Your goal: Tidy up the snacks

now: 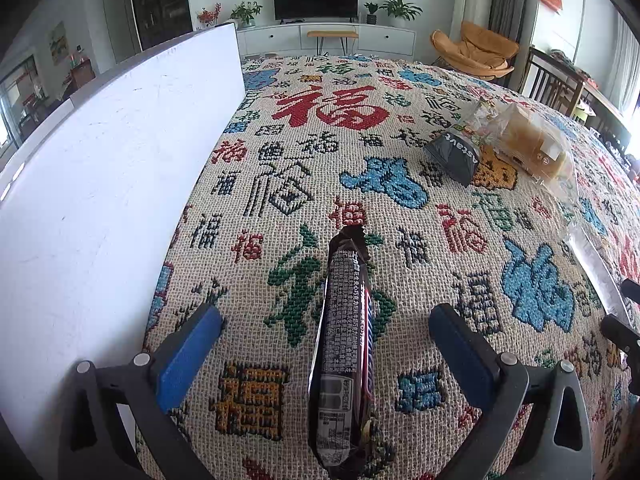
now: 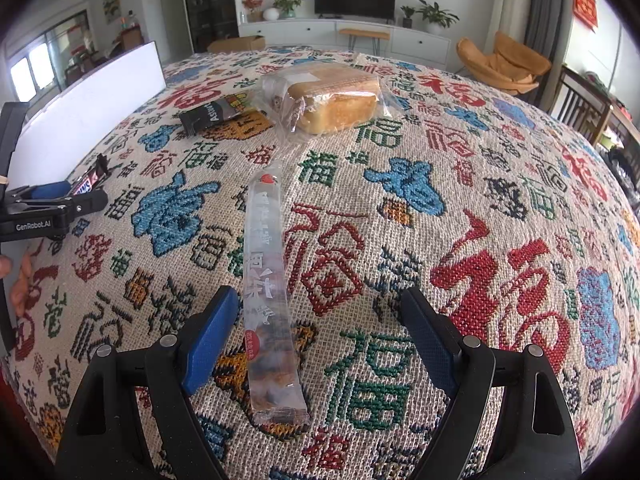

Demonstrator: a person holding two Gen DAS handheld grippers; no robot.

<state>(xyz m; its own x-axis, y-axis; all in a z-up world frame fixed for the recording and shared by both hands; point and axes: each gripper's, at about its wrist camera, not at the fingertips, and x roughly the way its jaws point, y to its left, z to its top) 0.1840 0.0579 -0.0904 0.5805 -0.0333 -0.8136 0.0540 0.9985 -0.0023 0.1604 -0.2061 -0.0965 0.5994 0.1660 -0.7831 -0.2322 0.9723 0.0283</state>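
Between the spread fingers of the left gripper (image 1: 325, 346) lies the chocolate bar (image 1: 344, 344), lengthwise on the cloth (image 1: 280, 152), untouched. It looks light, fairly stiff, its wrapper slick; a pinch across the middle should hold. The right gripper (image 2: 316, 336), also wide open, straddles the clear stick pack (image 2: 268, 280), likely soft and slippery, best taken mid-length. At 1 o'clock from the bar sit a dark packet (image 1: 454, 154) and bagged cake (image 1: 532, 144), squashable. A white board (image 1: 100, 184) stands at 9 o'clock.
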